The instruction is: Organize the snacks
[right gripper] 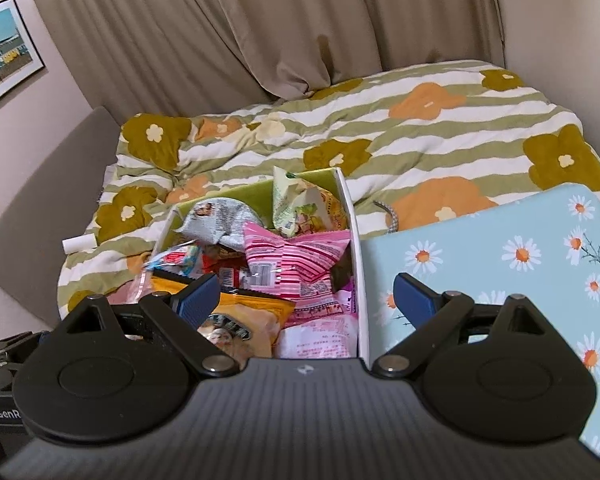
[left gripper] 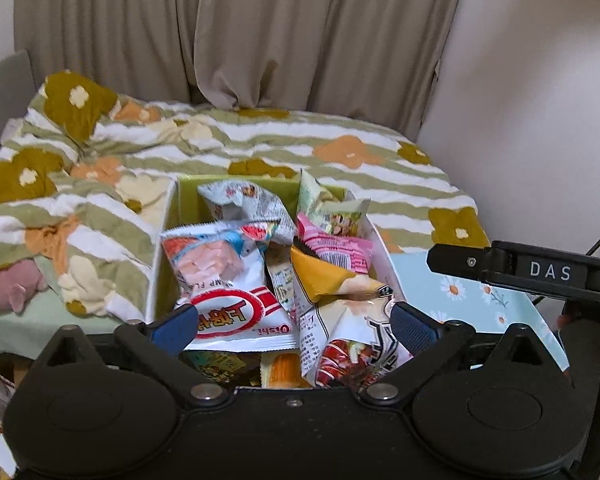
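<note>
A white box with a green inside [left gripper: 168,216] stands on the bed, heaped with snack packets. In the left wrist view my left gripper [left gripper: 294,326] hangs open over the box's near end. A white and red Oishi packet [left gripper: 236,312] and a yellow packet [left gripper: 320,276] lie loose below its blue pads [left gripper: 176,328]. A pink striped packet [left gripper: 340,248] sits farther back. In the right wrist view my right gripper [right gripper: 306,296] is open, straddling the box's right wall [right gripper: 354,240]. Its left finger hovers over the yellow packet [right gripper: 248,312], near the pink packet [right gripper: 296,256].
A light blue lid with daisies [right gripper: 500,248] lies right of the box. A rumpled striped floral blanket [left gripper: 260,148] covers the bed. A pink plush [left gripper: 12,284] lies at the left edge, a small white roll [right gripper: 80,244] beside the blanket. Curtains and walls close the back.
</note>
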`<state>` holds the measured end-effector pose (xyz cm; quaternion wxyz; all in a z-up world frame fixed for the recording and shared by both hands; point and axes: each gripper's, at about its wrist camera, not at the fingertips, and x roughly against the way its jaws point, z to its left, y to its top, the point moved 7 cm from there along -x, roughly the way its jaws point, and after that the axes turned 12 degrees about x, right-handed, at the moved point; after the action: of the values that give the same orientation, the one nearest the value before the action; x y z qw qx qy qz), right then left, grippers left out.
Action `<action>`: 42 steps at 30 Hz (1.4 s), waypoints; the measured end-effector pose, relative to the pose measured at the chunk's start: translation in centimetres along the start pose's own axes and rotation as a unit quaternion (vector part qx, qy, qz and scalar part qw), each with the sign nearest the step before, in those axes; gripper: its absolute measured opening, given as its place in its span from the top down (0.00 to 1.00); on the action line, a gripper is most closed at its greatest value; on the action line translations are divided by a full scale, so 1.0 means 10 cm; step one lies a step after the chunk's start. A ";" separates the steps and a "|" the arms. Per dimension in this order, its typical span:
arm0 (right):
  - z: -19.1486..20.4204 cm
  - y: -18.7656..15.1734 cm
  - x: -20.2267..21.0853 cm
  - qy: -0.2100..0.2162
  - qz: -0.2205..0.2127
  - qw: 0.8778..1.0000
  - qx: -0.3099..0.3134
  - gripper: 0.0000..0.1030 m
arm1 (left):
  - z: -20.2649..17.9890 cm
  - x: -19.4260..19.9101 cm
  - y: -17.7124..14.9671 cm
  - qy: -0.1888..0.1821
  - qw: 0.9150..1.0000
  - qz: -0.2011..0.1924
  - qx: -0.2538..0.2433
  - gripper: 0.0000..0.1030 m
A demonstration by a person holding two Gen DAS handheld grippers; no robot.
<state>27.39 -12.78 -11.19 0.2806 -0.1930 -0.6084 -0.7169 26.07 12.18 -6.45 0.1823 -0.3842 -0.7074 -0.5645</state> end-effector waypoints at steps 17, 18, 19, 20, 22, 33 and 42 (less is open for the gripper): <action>-0.32 -0.12 1.26 -0.037 -0.060 0.992 0.100 0.00 | -0.69 1.01 -0.36 0.059 0.991 -0.122 -0.016 0.00; -0.37 -0.15 1.32 -0.044 -0.059 0.992 0.104 0.00 | -0.74 1.03 -0.39 0.060 0.990 -0.126 -0.018 0.00; -0.41 -0.19 1.37 -0.050 -0.058 0.991 0.106 0.00 | -0.79 1.05 -0.42 0.061 0.989 -0.130 -0.021 0.00; -0.45 -0.22 1.42 -0.056 -0.057 0.991 0.110 0.00 | -0.83 1.07 -0.46 0.063 0.989 -0.132 -0.023 0.00; -0.53 -0.31 1.51 -0.071 -0.054 0.989 0.119 0.00 | -0.90 1.09 -0.54 0.065 0.988 -0.134 -0.026 0.00; -0.92 -0.82 1.67 -0.098 -0.008 0.990 0.105 0.00 | -1.11 1.05 -0.94 0.064 0.989 -0.126 -0.032 0.00; -1.06 -0.92 1.77 -0.104 -0.010 0.990 0.096 0.00 | -1.18 0.98 -1.04 0.072 0.990 -0.115 -0.045 0.00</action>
<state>8.62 -25.22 -9.24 0.2263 -0.2322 -0.7023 -0.6338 9.97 3.72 -3.04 0.1491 -0.2664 -0.7061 -0.6390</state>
